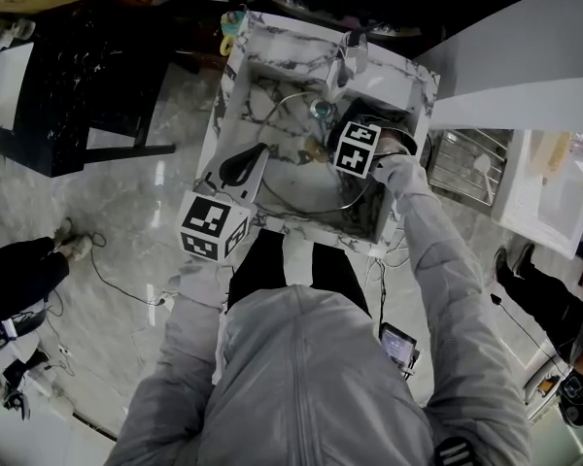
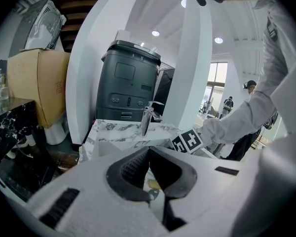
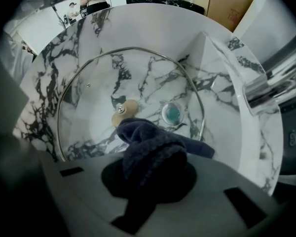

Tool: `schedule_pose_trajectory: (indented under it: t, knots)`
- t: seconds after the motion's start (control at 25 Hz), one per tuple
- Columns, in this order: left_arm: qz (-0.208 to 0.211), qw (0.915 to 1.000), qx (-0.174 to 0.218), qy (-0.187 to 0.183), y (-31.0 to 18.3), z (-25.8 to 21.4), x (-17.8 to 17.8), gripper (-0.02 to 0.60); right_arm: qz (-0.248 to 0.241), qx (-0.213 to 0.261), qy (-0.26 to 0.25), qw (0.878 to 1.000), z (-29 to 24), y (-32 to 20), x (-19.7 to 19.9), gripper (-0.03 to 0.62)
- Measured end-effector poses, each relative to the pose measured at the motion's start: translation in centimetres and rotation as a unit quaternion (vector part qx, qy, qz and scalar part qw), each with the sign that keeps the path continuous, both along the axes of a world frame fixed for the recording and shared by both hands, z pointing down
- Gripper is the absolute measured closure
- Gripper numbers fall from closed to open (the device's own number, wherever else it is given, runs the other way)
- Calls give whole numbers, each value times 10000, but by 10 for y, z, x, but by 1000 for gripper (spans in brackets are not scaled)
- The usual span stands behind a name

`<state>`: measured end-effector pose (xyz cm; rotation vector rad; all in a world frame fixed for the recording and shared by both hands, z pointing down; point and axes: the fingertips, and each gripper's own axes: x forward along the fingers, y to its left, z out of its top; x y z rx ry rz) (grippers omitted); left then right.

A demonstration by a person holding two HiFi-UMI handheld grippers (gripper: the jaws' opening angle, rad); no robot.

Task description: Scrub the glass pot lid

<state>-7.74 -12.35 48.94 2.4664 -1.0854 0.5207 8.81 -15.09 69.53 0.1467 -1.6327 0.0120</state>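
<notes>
The glass pot lid [image 3: 93, 90], metal-rimmed with a tan knob [image 3: 123, 111], lies flat in the marble sink [image 3: 222, 68]. My right gripper [image 3: 149, 149] is shut on a dark blue cloth [image 3: 153, 147], which hangs just above the lid beside the knob. In the head view the lid [image 1: 301, 183] fills the basin, and the right gripper's marker cube [image 1: 357, 149] hides its jaws and the cloth. My left gripper [image 1: 241, 168] hovers over the sink's near left rim, apart from the lid. Its jaws [image 2: 149, 149] meet at the tips with nothing between them.
A chrome faucet [image 1: 350, 54] stands at the sink's far rim, above a teal drain [image 3: 171, 113]. A wire dish rack [image 1: 462, 163] sits to the right, a black table [image 1: 68, 76] to the left. Behind the sink are a dark machine [image 2: 128, 83] and a cardboard box [image 2: 39, 83].
</notes>
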Motion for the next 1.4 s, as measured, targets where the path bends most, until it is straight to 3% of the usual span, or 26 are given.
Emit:
schedule_pose_trajectory:
  t: [0.32,0.88,1.12,1.4]
  knots:
    - [-9,10000,-65,-52,-3,5,-8,555,240,630,-346,9971,-7,-33,-26,546]
    - [-42,9999,-98,-96,-12,5,-30,555,1334,874,-1527,9753,-16,-56,-95,546]
    - [-9,9999,-113,-112,-13,6,-35,555,1501,648,-1993,9662,-19,-44,-123,545]
    - [19,9999,-114,-107,-12,6,-38,555,1340,114,-2227,9656,-19,-11,-145,545]
